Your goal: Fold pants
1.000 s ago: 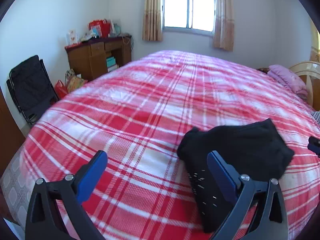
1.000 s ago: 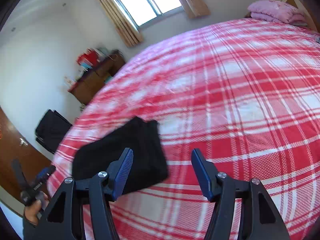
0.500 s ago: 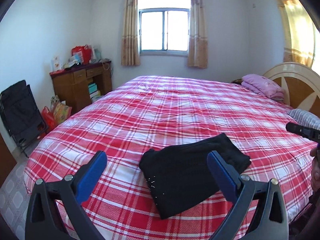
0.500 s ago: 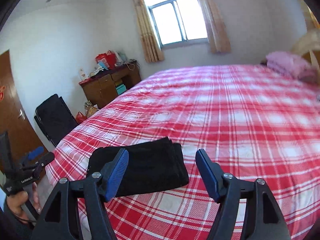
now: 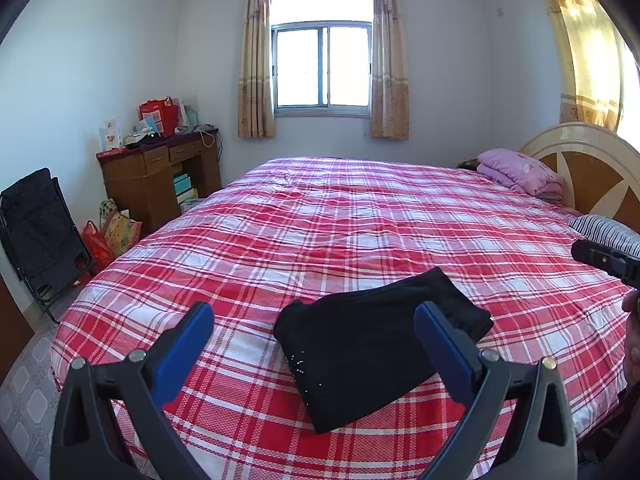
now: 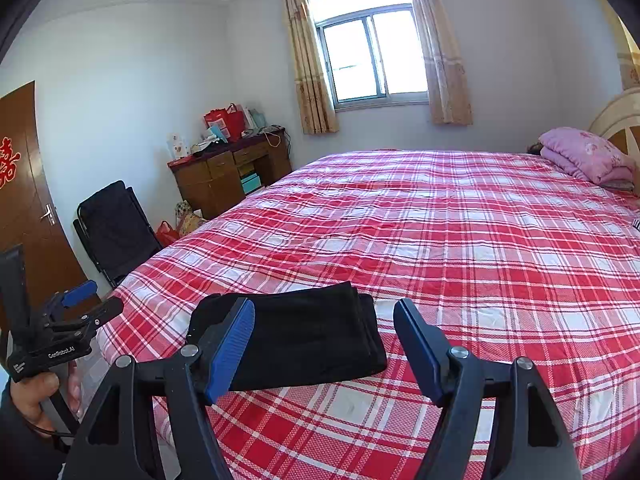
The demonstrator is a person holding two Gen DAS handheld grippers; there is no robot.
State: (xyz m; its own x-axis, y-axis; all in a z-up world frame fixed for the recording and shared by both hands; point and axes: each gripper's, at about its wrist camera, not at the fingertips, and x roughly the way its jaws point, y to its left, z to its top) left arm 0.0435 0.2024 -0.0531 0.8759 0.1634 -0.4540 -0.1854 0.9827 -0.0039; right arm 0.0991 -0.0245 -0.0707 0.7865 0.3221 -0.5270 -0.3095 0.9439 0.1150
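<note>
The black pants (image 5: pixel 372 344) lie folded into a compact rectangle on the red plaid bed (image 5: pixel 360 216), near its front edge. They also show in the right wrist view (image 6: pixel 308 332). My left gripper (image 5: pixel 316 332) is open and empty, held back from the bed above the pants. My right gripper (image 6: pixel 326 328) is open and empty too, held above the bed's front edge just right of the pants. The left gripper also shows at the left edge of the right wrist view (image 6: pixel 80 304).
A pink folded blanket (image 5: pixel 520 172) and a striped pillow (image 5: pixel 604 232) lie by the headboard (image 5: pixel 588 168). A wooden desk (image 5: pixel 156 176) with clutter, bags (image 5: pixel 112 232) and a black folding chair (image 5: pixel 36 232) stand left of the bed. A brown door (image 6: pixel 24 200) is at far left.
Both grippers have pulled back and up from the bed, so the views now show the whole room. The folded pants have stayed in place on the bed.
</note>
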